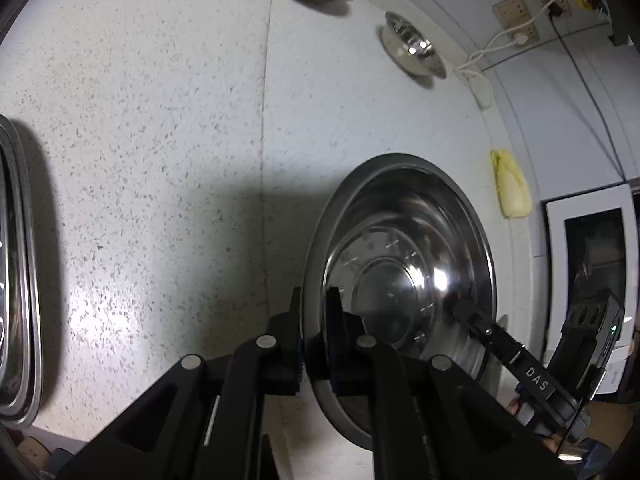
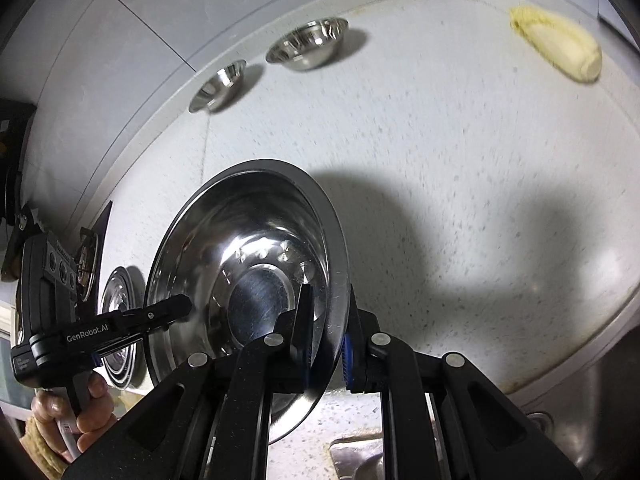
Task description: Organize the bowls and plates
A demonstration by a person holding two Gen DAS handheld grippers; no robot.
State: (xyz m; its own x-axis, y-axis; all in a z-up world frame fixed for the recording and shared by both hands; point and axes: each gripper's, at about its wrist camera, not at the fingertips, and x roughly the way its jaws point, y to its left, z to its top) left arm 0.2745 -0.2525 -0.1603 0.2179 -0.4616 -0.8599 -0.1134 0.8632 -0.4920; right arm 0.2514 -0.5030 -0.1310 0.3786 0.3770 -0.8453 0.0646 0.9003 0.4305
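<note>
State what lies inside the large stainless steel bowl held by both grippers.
The large stainless steel bowl holds no food, only its shiny embossed base. One finger of the left gripper and of the right gripper reaches inside, hiding small patches.

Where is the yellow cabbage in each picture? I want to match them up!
Left wrist view: the yellow cabbage lies right of centre, by the wall, above the big steel bowl.
Right wrist view: the yellow cabbage lies at the top right corner of the counter.
Shared landmark: the two small steel bowls near the back wall.
</note>
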